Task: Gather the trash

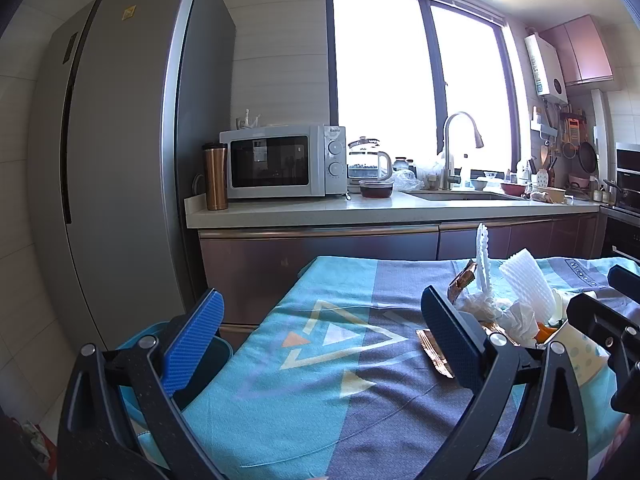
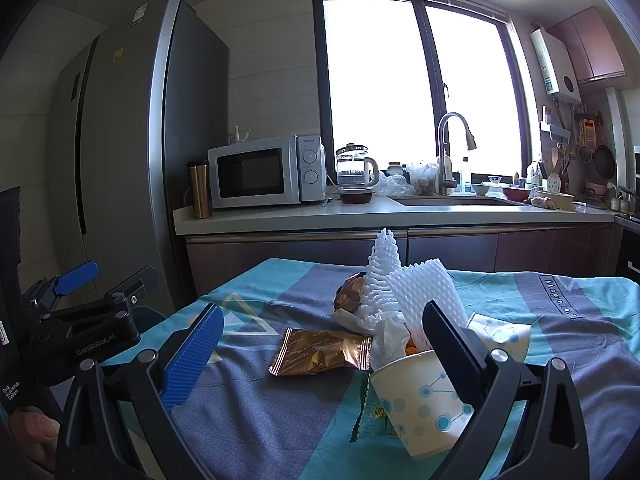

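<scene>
A pile of trash lies on a table with a blue and grey cloth (image 2: 280, 420). It holds a gold foil snack wrapper (image 2: 320, 352), white foam fruit nets (image 2: 416, 284), crumpled tissue (image 2: 386, 338), a brown crumpled bag (image 2: 350, 292) and a white paper cup with blue dots (image 2: 420, 396) holding orange scraps. My right gripper (image 2: 320, 356) is open, its jaws either side of the wrapper and cup. My left gripper (image 1: 324, 344) is open and empty over the cloth, left of the pile; the wrapper (image 1: 434, 354) and cup (image 1: 580, 348) show there too.
A teal bin (image 1: 218, 346) sits below the table's left edge. Behind the table run a kitchen counter (image 2: 360, 212) with a microwave (image 2: 264, 172), a kettle, a sink and a tall grey fridge (image 2: 132, 140).
</scene>
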Motion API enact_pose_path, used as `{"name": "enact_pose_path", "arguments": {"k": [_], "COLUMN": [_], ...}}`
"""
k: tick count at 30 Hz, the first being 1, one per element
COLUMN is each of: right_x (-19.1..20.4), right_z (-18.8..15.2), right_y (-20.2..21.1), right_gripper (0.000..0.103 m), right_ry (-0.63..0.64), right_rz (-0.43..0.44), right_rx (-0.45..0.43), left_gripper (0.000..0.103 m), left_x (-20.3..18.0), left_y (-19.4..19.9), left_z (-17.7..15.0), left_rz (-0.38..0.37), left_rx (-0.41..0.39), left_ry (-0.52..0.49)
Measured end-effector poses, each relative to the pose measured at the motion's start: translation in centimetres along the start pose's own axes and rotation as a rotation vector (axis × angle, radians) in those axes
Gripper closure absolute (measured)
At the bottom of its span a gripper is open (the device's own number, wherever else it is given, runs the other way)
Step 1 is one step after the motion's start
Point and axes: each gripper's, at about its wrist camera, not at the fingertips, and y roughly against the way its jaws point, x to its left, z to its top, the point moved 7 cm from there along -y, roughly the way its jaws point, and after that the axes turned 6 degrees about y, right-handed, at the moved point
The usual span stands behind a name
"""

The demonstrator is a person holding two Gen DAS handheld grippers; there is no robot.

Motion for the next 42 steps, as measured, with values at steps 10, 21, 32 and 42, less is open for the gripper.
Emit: {"name": "enact_pose_path", "arguments": {"k": [10, 21, 32, 42], "right_x": [-0.1, -0.4, -4.3, -8.4], "right_z": [-0.1, -0.3, -2.4, -6.4], "right_y": [0.0, 0.0, -0.2, -0.8], "right_gripper": [0.007, 0.007, 0.007, 0.007], "right_ry": [-0.006, -0.016, -0.098, -0.202], "right_rz": [0.006, 0.013, -0.033, -0.043], "right_rx": [0.002, 0.01, 0.089, 0.222], "left_gripper": [0.006, 0.006, 0.006, 0.006], "left_x": [-0.1, -0.9, -3.4, -10.2], "left_y": [0.1, -0.3, -2.8, -6.6], "left_z": [-0.1, -0.4, -2.8, -6.7], "left_rz": [-0.001, -0.016, -0.112, -0.323], "left_rx": [0.002, 0.018, 0.158, 0.327], "left_ry": [0.0, -0.006, -0.031, -0.189]}}
